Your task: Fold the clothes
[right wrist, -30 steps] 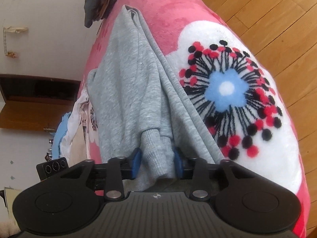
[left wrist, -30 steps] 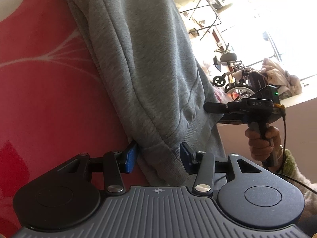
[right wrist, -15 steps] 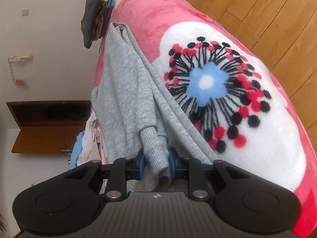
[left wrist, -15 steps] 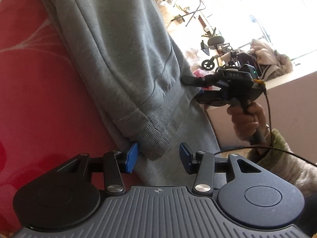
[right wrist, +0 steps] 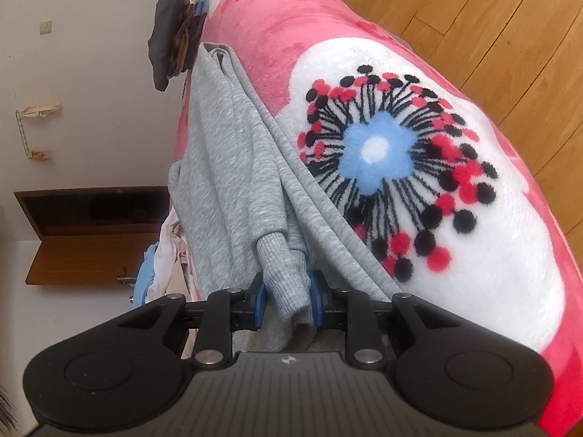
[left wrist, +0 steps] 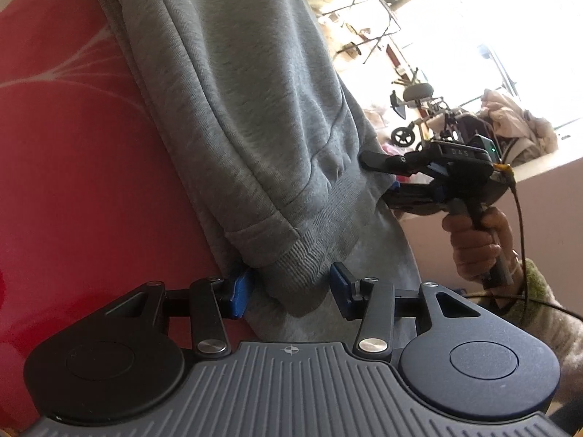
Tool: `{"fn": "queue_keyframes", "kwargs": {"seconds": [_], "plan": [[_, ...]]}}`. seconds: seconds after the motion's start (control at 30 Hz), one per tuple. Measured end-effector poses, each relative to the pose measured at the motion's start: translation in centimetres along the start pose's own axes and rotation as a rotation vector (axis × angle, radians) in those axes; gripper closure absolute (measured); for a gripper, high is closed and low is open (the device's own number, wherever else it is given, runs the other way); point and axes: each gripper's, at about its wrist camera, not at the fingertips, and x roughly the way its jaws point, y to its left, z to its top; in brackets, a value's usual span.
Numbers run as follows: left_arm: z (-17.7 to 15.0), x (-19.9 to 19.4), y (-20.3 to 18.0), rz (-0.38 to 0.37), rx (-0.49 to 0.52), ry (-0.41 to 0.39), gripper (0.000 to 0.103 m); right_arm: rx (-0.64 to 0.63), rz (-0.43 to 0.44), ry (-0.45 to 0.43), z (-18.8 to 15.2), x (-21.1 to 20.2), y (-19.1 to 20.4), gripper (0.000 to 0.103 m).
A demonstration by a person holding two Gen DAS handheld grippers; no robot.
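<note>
A grey sweatshirt [left wrist: 255, 109] lies bunched lengthwise on a pink-red flowered blanket [left wrist: 73, 145]. Its ribbed hem [left wrist: 298, 255] hangs between the blue pads of my left gripper [left wrist: 289, 287]. The left pad touches the cloth, a gap shows at the right pad, and the jaws stand open. In the right wrist view the sweatshirt [right wrist: 226, 182] runs away from me. My right gripper [right wrist: 286, 298] is shut on its ribbed cuff [right wrist: 280, 262], both pads pressing it. The left wrist view also shows the right gripper [left wrist: 375, 178] at the garment's far edge, held by a hand [left wrist: 477, 244].
The blanket's white patch with a blue, black and red flower [right wrist: 382, 167] lies right of the garment. Wooden floor [right wrist: 473, 18] is beyond the bed's edge. Dark clothes [right wrist: 171, 36] are heaped at the far end and light ones [right wrist: 160, 273] at the left. A wheelchair [left wrist: 419, 123] stands in the bright background.
The right gripper's pads have closed in on the cuff. In the left wrist view the hem, which filled the gap between the pads, now sits against the left pad only.
</note>
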Motion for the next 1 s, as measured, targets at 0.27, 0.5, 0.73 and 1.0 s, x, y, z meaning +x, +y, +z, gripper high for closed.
{"fn": "queue_keyframes", "kwargs": {"seconds": [0.27, 0.5, 0.73, 1.0], "plan": [[-0.5, -0.9, -0.6, 0.018, -0.049, -0.07, 0.078, -0.073, -0.06, -0.037, -1.0, -0.3, 2.2, 0.076], [-0.9, -6.3, -4.5, -0.05, 0.033, -0.155, 0.08, -0.117, -0.048, -0.114, -3.7, -3.3, 5.5, 0.078], [-6.3, -7.5, -9.3, -0.122, 0.099, -0.117, 0.08, -0.159, -0.074, -0.197, -10.6, -9.1, 7.7, 0.078], [-11.8, -3.7, -13.4, -0.125, 0.249, 0.076, 0.082, -0.124, -0.188, -0.234, -18.5, -15.2, 4.5, 0.079]]}}
